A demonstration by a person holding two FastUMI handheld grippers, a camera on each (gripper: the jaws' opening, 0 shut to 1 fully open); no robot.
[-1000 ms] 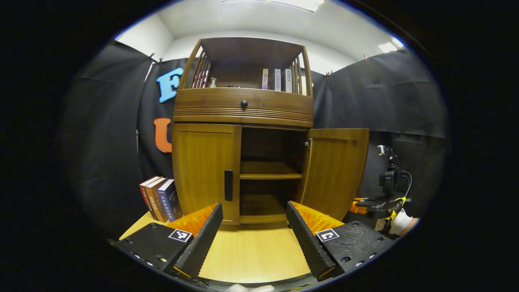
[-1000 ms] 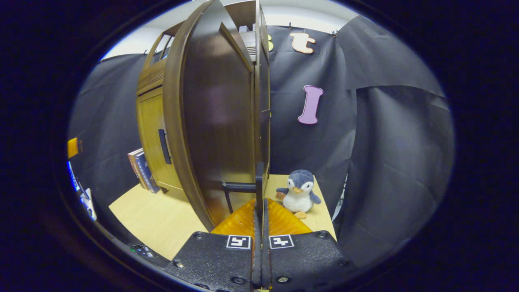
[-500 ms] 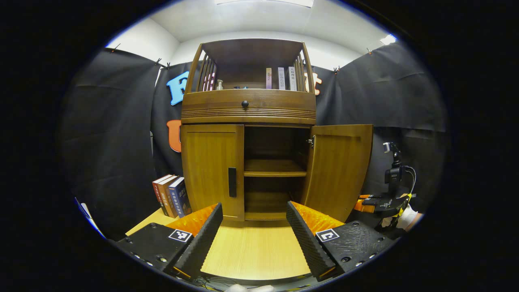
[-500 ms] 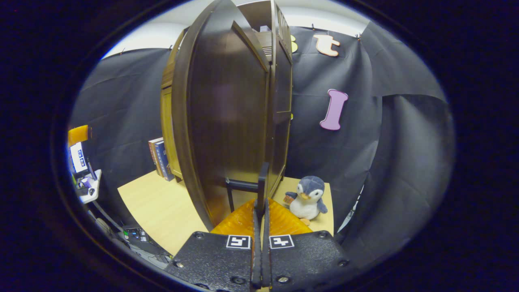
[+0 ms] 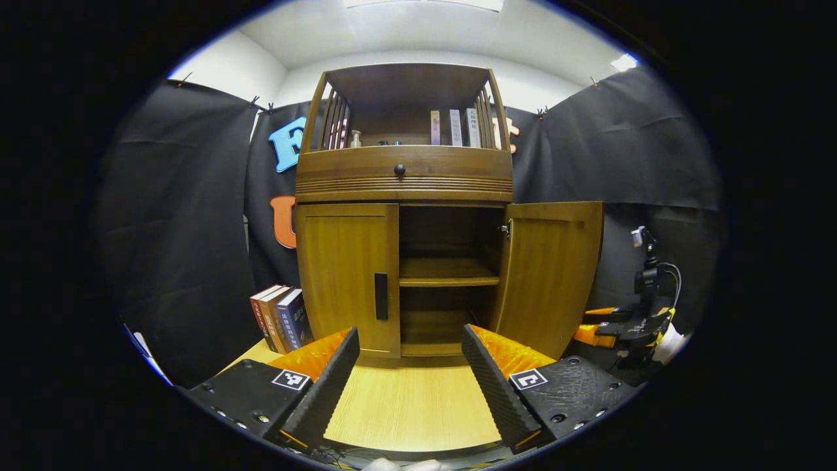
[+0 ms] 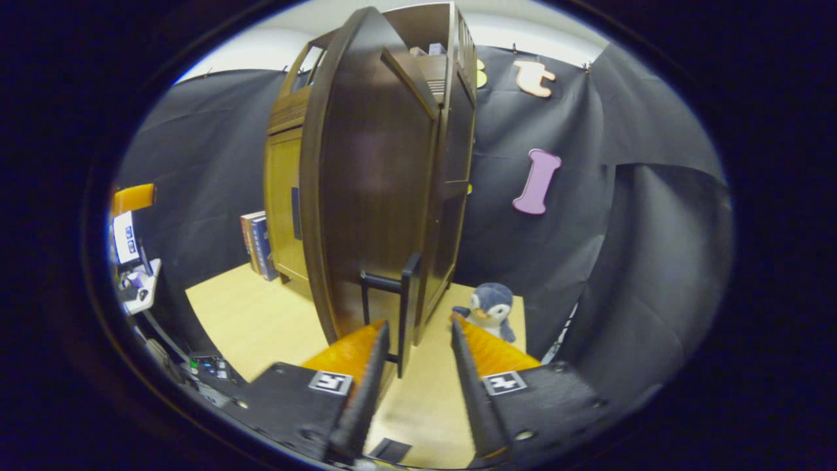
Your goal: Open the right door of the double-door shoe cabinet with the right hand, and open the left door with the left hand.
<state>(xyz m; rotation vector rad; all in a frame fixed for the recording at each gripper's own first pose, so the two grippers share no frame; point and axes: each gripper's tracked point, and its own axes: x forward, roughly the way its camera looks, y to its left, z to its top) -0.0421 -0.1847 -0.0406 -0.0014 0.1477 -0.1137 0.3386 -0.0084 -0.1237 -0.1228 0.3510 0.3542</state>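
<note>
On the far left of the left gripper view, a few books (image 5: 281, 317) lean against the cabinet (image 5: 403, 171) on the bench (image 5: 412, 409). Next comes the left door (image 5: 348, 275), shut flat in its frame, with its dark handle (image 5: 381, 296) upright near the inner edge. The left tool (image 5: 410, 356) hangs wide apart in front of it, well short of the handle and holding nothing; it sits nearer the open middle than the handle, so it needs to shift left before closing. If it goes straight in, the fingers could pass into the open bay or knock the door edge and miss the grip. To the right, the shelves (image 5: 448, 280) lie exposed and the right door (image 5: 549, 275) stands swung out. In the right gripper view the right tool (image 6: 417, 343) is spread wide, its fingers either side of the right handle (image 6: 409, 307) but not pressing it, so that door is free. Judging by this, the right half looks done and the left half is not yet begun. The risk here is snagging: a finger catching the handle bar on the way out could drag the door partway closed. Further right a toy penguin (image 6: 490, 307) sits on the bench near the door's swing, and a wider swing might nudge it.
</note>
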